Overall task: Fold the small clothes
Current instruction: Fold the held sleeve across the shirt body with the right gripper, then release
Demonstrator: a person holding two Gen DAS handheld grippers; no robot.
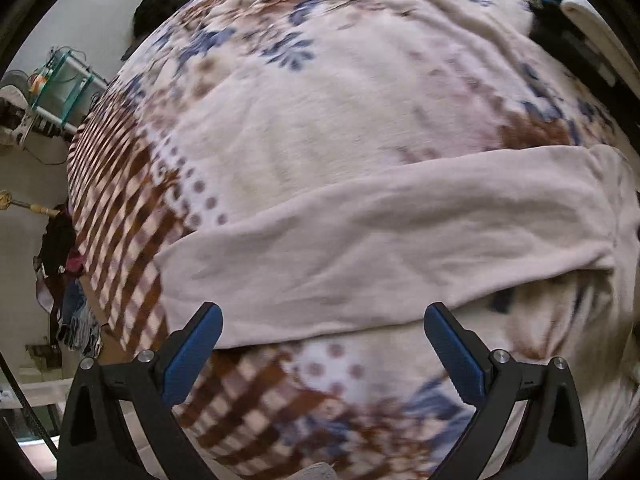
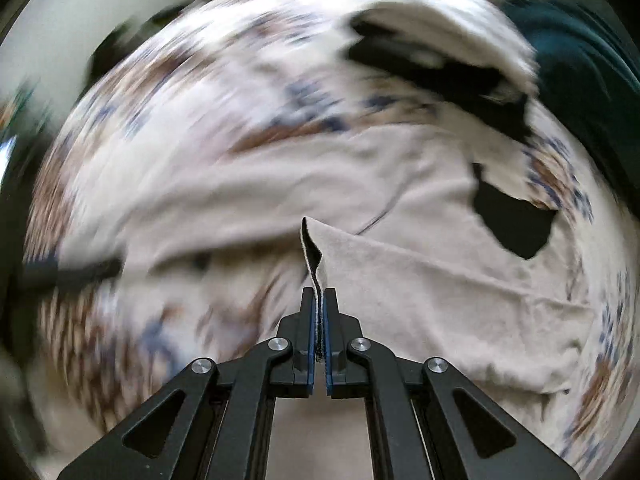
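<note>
The right gripper (image 2: 319,300) is pinching the beige garment (image 2: 420,280) by a thin edge; it may be slipping free. The left gripper (image 1: 322,320) is hanging open above the blanket (image 1: 320,100).

1. Left tongs (image 1: 322,322) spread wide, blue pads (image 1: 192,350) apart, nothing between them.
2. A pale beige garment (image 1: 384,236) lies in a long band across the patterned blanket (image 1: 304,120), just ahead of the pads.
3. Its near edge runs between the two tips.
4. Off left, a glass shelf unit (image 1: 60,88) against a pale wall.
</note>
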